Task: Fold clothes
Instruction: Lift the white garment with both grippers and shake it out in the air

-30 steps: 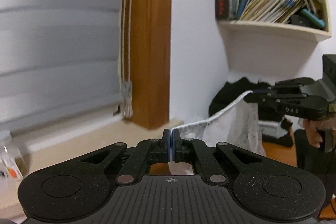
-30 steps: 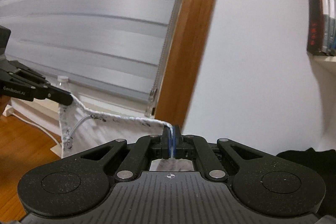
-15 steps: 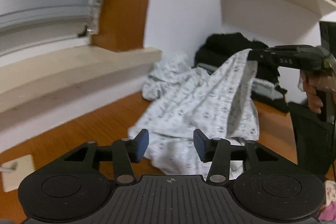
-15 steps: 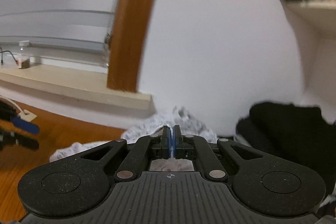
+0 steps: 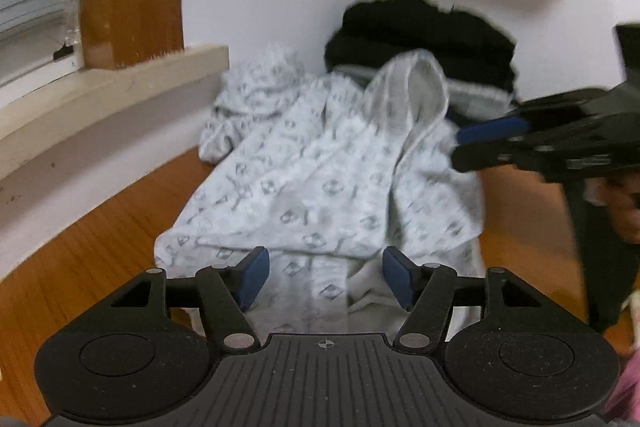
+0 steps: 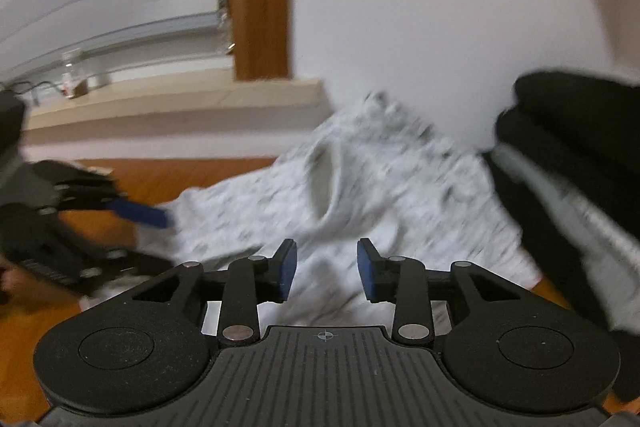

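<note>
Once stretched between both, patterned garment (image 5: 320, 171) dropped; each hand-held gripper now open.

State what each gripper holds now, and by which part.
Nothing is held. The left gripper and right gripper have just been opening; both stand open over the patterned white garment, pads off the cloth.

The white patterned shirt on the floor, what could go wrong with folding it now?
1. The white patterned shirt lies rumpled, with one part still standing up in a peak, so it may settle crooked and need smoothing.
2. Its far edge lies against the black clothes pile; a pull there might drag that pile along.
3. The left tongs and right tongs have just been opening with nothing gripped, so a hasty regrab could bunch several layers.
</note>
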`<state>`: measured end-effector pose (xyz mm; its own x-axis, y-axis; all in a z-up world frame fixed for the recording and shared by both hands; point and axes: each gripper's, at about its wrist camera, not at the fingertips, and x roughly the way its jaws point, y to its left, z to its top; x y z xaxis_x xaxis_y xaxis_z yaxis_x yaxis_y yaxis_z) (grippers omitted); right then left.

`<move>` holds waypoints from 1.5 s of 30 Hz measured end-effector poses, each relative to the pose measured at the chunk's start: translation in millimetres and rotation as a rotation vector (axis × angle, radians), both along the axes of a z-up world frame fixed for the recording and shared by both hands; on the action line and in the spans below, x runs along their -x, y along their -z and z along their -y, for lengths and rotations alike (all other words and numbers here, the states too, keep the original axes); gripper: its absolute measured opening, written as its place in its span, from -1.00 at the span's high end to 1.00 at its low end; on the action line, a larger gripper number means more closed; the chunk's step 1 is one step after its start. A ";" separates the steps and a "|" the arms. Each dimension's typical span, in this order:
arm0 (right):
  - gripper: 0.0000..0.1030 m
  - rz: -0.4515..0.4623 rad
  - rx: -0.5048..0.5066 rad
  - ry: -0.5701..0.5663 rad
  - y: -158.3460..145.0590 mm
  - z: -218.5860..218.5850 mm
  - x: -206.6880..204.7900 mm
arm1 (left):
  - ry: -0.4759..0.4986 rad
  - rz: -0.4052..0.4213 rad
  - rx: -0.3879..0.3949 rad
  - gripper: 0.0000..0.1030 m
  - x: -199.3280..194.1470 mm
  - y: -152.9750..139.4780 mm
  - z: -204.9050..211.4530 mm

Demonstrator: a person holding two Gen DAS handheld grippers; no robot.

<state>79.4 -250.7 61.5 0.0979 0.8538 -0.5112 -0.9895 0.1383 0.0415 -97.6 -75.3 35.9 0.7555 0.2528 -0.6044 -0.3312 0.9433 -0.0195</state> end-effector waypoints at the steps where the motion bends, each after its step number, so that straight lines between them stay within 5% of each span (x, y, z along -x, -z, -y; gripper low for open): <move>1: 0.16 -0.013 0.006 -0.017 3.1 -0.9 3.5 | -0.003 -0.019 -0.017 -0.27 -1.5 3.1 0.7; 5: 0.06 0.009 0.056 -0.077 16.7 -11.1 24.2 | -0.006 -0.066 -0.021 0.05 -0.9 10.6 -2.1; 8: 0.10 0.020 0.128 -0.099 26.8 -25.7 27.2 | -0.011 -0.064 -0.014 0.78 9.2 3.9 -7.7; 9: 0.40 0.023 0.152 -0.106 30.2 -30.7 27.9 | -0.014 -0.065 -0.020 0.94 12.6 1.1 -9.0; 10: 0.85 0.036 0.155 -0.106 29.8 -31.6 27.8 | -0.018 -0.065 -0.028 0.94 16.4 -1.9 -10.6; 11: 0.93 0.051 0.152 -0.104 28.7 -31.5 27.4 | -0.027 -0.061 -0.036 0.94 21.8 -5.7 -13.1; 20: 0.94 0.110 -0.122 -0.030 -63.0 -9.8 16.8 | -0.205 0.090 -0.145 0.95 93.4 -77.2 -56.0; 30: 0.95 0.168 -0.327 -0.174 -167.8 -7.2 75.7 | -0.415 0.219 -0.256 0.95 205.1 -171.6 -96.2; 35: 0.95 0.200 -0.341 -0.236 -184.7 -18.2 109.7 | -0.462 0.160 -0.168 0.95 239.7 -147.4 -116.0; 41: 0.95 0.215 -0.255 -0.220 -154.5 -55.7 116.7 | -0.488 0.092 -0.103 0.90 243.5 -88.2 -112.4; 45: 0.95 0.194 -0.209 -0.192 -135.6 -74.9 107.8 | -0.475 0.140 -0.054 0.80 250.6 -66.2 -99.2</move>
<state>-28.5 -175.8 197.1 0.0031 0.9505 -0.3106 -0.9889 -0.0432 -0.1422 -348.2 23.9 102.2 0.6221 0.6170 -0.4820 -0.7226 0.6894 -0.0502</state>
